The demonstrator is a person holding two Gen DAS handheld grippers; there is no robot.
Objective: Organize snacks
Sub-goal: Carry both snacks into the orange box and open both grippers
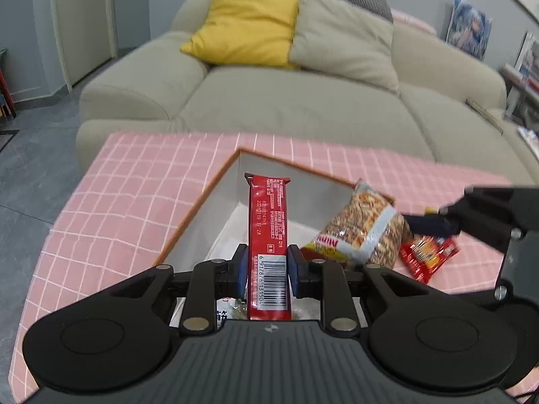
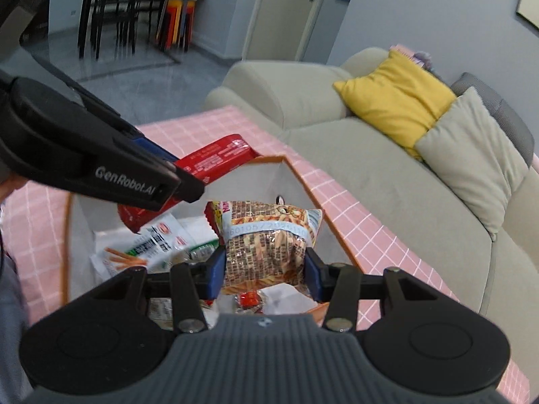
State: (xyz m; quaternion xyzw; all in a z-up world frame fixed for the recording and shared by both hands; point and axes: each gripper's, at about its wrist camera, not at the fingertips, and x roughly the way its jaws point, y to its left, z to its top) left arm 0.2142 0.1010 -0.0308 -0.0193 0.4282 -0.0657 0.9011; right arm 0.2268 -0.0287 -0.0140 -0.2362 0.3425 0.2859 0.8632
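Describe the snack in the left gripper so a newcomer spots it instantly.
Start at the pink checked table, then its orange-rimmed box. Above it the left gripper holds a red bar, long, flat and barcoded, unlike the speckled bag beside it.

Even, soft indoor light; fisheye bending and dark corners at the edges; slight motion blur throughout.

Left gripper [image 1: 266,264] — pitched downward, blue pads [image 1: 241,269] pressed on both sides of a red packet [image 1: 268,232], which stands upright between them. Right gripper [image 2: 266,269] — likewise tilted down, jaws wider, clamped on a patterned snack bag [image 2: 266,245].
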